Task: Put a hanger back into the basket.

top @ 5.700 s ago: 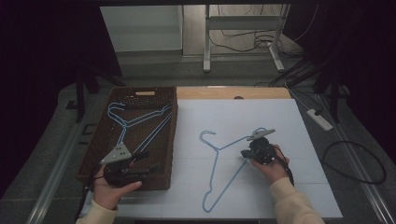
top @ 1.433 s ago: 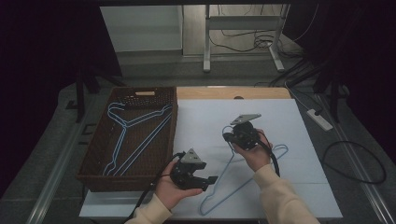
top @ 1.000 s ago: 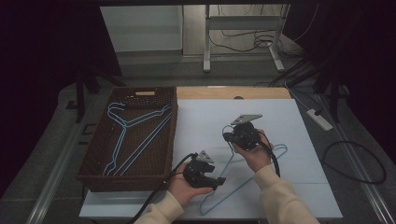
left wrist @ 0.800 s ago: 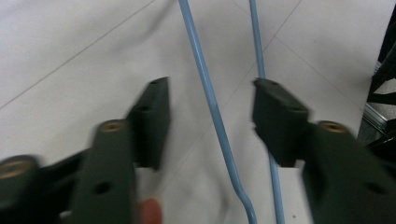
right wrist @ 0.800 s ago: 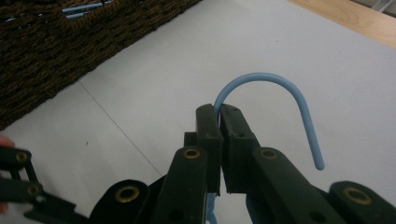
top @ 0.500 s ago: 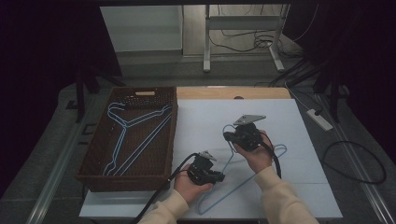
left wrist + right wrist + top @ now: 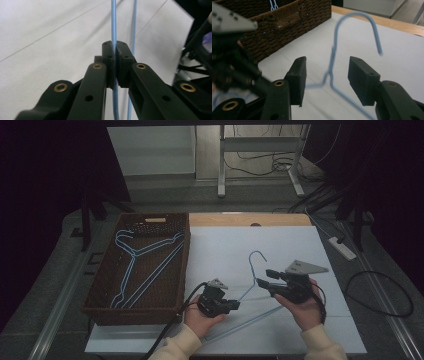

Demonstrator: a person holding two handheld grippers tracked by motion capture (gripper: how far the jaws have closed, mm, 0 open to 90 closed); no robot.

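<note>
Left gripper pinches the hanger wire; right gripper, spread, has its neck dead between the jaws.

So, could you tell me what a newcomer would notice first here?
Probably the blue wire hanger on the white table, with the left gripper shut on its wire and the right gripper open around its neck. Next, the brown basket at left holding more hangers.

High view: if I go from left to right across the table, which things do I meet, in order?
Wicker basket with blue hangers inside → left gripper → blue wire hanger on the white sheet → right gripper → white power strip at the table's right edge.
</note>
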